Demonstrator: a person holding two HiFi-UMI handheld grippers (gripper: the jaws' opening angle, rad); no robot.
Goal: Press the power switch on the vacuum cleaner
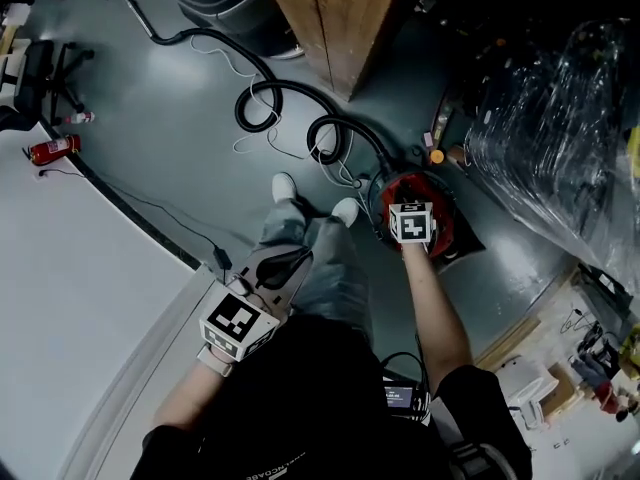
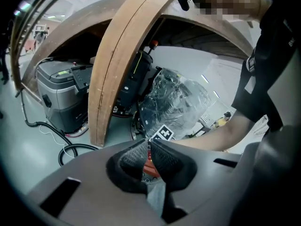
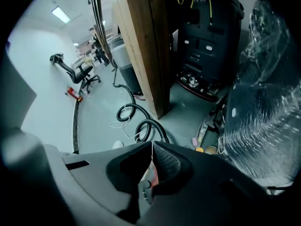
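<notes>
Standing over the red vacuum cleaner (image 1: 443, 230) on the grey floor (image 1: 190, 158), w/ my right gripper (image 1: 412, 223) held directly above its top, jaws clenched tip to tip on nothing; in the right gripper view the red shell (image 3: 153, 177) shows just below the closed tips (image 3: 151, 145). My left gripper (image 1: 290, 263) hangs well left of the vac, by my leg, jaws likewise pressed together and empty (image 2: 148, 142). A black hose (image 1: 330, 133) loops away from the vac toward a wooden post (image 1: 335, 13) beyond it. A plastic-wrapped load (image 1: 560, 128) sits to the vac's right; a fire extinguisher (image 1: 50, 150) lies far to its left.
</notes>
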